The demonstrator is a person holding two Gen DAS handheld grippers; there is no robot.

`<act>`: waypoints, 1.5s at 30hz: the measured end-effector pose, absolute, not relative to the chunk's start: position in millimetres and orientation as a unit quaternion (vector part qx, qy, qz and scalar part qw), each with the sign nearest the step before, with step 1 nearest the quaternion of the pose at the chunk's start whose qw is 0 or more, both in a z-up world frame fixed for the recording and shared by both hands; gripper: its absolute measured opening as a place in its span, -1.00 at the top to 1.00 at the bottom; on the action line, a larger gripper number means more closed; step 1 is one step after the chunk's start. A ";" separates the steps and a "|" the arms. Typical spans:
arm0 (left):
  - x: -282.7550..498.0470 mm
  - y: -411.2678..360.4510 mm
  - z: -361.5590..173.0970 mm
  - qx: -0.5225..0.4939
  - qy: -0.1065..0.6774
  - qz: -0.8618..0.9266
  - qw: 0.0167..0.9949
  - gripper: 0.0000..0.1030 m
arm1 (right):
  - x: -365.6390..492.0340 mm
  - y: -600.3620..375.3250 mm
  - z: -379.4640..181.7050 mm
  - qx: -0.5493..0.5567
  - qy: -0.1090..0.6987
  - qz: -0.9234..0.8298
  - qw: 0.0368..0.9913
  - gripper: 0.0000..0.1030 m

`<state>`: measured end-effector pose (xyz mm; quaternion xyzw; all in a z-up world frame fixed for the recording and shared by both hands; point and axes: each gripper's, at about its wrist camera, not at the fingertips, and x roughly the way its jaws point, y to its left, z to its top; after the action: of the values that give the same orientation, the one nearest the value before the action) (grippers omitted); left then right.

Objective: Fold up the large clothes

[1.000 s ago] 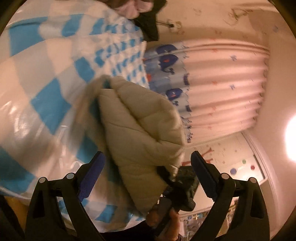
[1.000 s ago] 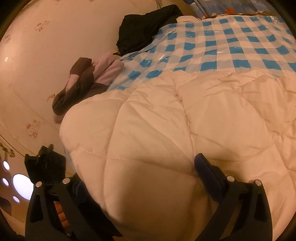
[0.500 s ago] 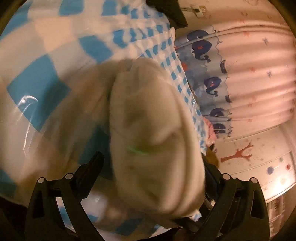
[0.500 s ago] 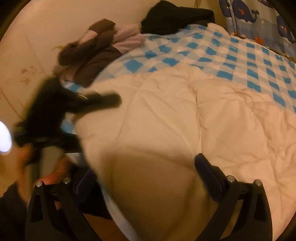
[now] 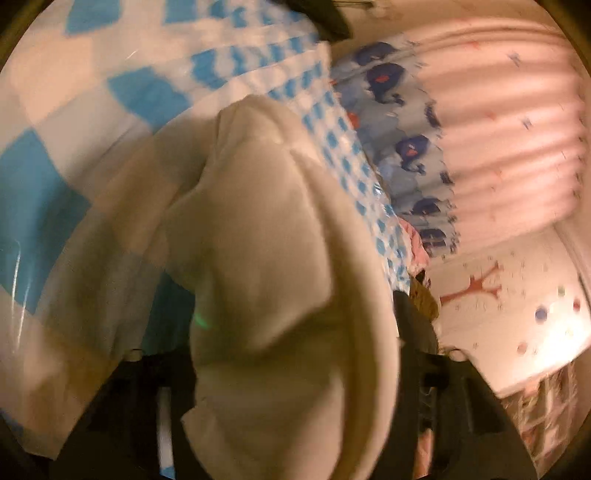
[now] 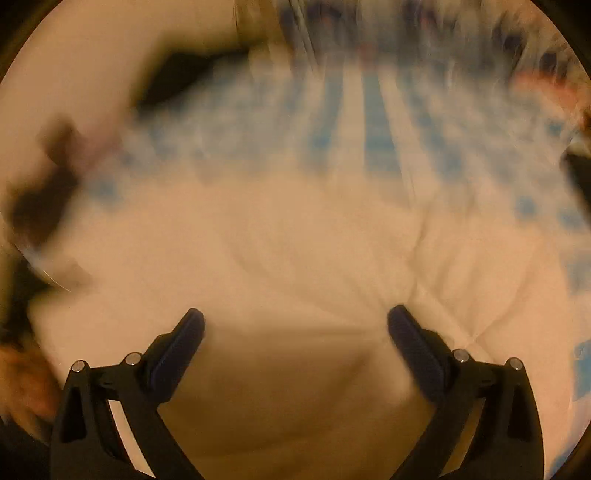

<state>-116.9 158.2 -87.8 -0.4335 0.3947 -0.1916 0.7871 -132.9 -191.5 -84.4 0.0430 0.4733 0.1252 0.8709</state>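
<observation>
A cream quilted puffer jacket (image 5: pixel 266 258) hangs close in front of the left wrist camera, over a blue-and-white checked sheet (image 5: pixel 55 122). It hides most of my left gripper (image 5: pixel 291 354); only the dark right finger (image 5: pixel 413 325) shows, and I cannot tell whether the jaws grip the jacket. In the blurred right wrist view the jacket (image 6: pixel 295 251) lies spread on the checked sheet (image 6: pixel 373 129). My right gripper (image 6: pixel 295 325) is open just above it, fingers wide apart and empty.
A curtain with blue whales and pink pleats (image 5: pixel 480 140) hangs beyond the bed. A wall with a tree sticker (image 5: pixel 476 284) is at right. Dark clothes (image 6: pixel 177 81) lie at the sheet's far left, and another dark garment (image 5: pixel 321 18) lies at its far end.
The right gripper has swung fast across the jacket and its view is now blurred. The jacket has come closer to the left camera and now covers the left gripper's fingers.
</observation>
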 end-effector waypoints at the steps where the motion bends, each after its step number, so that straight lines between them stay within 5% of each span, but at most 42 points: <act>1: -125.4 157.6 -81.2 -0.415 0.389 -0.194 0.799 0.26 | -135.8 -190.8 -78.4 0.039 0.479 0.135 0.866 -0.89; 6: -176.9 155.2 -71.8 -0.366 0.377 -0.199 0.827 0.19 | -166.1 -257.2 -26.6 0.106 0.391 0.079 0.911 -0.88; 10: -179.1 177.2 -96.1 -0.428 0.398 -0.159 0.796 -0.42 | -138.4 -292.9 -72.6 0.121 0.489 0.061 0.862 -0.88; 14: -179.1 183.9 -81.5 -0.419 0.368 -0.121 0.821 -0.69 | -152.4 -275.9 -23.5 0.118 0.404 0.054 0.906 -0.88; 18: -170.6 182.6 -85.3 -0.442 0.378 -0.118 0.805 -0.69 | -124.7 -216.9 -9.8 0.050 0.388 0.064 0.918 -0.88; 21: -170.9 176.8 -85.9 -0.437 0.377 -0.125 0.807 -0.69 | -82.2 -177.2 -50.3 -0.029 0.424 0.031 0.905 -0.88; 25: -177.5 177.5 -91.2 -0.419 0.367 -0.149 0.817 -0.10 | -56.8 -172.4 -92.4 -0.044 0.493 0.032 0.868 -0.88; 30: -178.0 183.8 -99.3 -0.423 0.363 -0.159 0.815 0.11 | -120.8 -167.7 -45.7 -0.044 0.431 0.060 0.899 -0.88; 33: -177.4 183.7 -100.3 -0.426 0.360 -0.160 0.815 0.08 | -143.1 -149.2 -80.1 -0.088 0.443 0.058 0.890 -0.89; 37: -176.6 182.9 -108.9 -0.445 0.373 -0.138 0.802 -0.42 | -144.0 -151.4 -76.7 -0.063 0.437 0.061 0.895 -0.89; 45: -174.2 176.6 -111.9 -0.434 0.368 -0.126 0.813 -0.53 | -179.6 -140.8 -78.9 -0.084 0.416 0.088 0.901 -0.89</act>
<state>-174.2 176.6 -111.9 -0.4338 0.3676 -0.1255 0.8130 -179.6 -140.8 -78.9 -0.0842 0.4164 0.0885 0.9009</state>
